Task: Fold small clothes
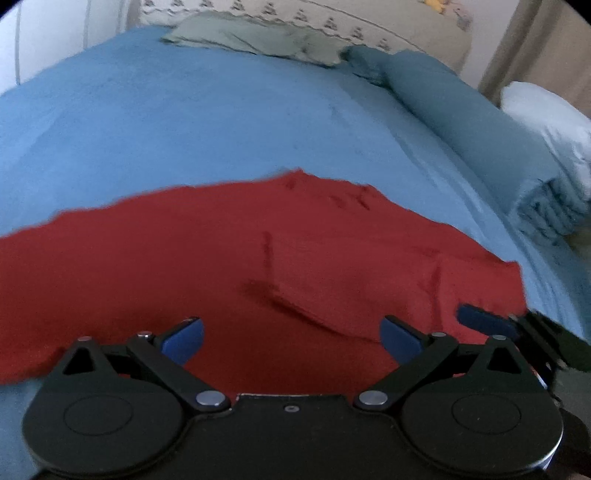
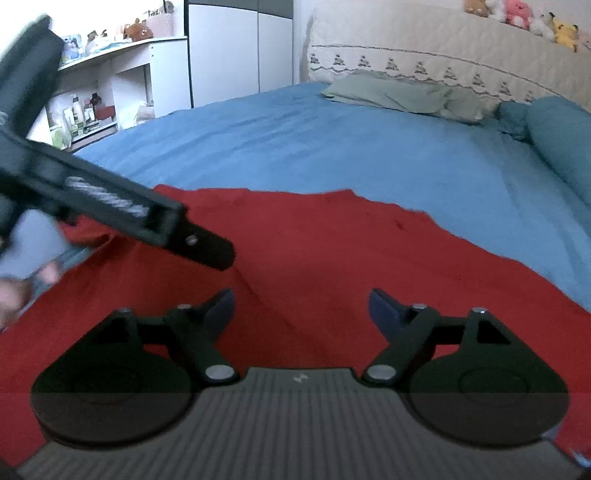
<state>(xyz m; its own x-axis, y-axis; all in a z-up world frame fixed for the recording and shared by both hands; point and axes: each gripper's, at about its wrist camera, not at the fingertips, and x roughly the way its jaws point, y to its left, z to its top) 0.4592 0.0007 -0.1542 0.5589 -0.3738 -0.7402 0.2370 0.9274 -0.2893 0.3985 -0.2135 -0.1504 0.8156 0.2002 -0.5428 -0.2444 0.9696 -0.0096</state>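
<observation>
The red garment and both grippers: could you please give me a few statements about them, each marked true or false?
1. The red garment lies on a blue bedsheet. True.
2. The left gripper is shut on the garment. False: its jaws are wide open over the cloth.
3. The right gripper is open. True.
4. A green pillow lies on the garment. False: it is far off, by the headboard.
5. Plush toys sit on the headboard. True.
</observation>
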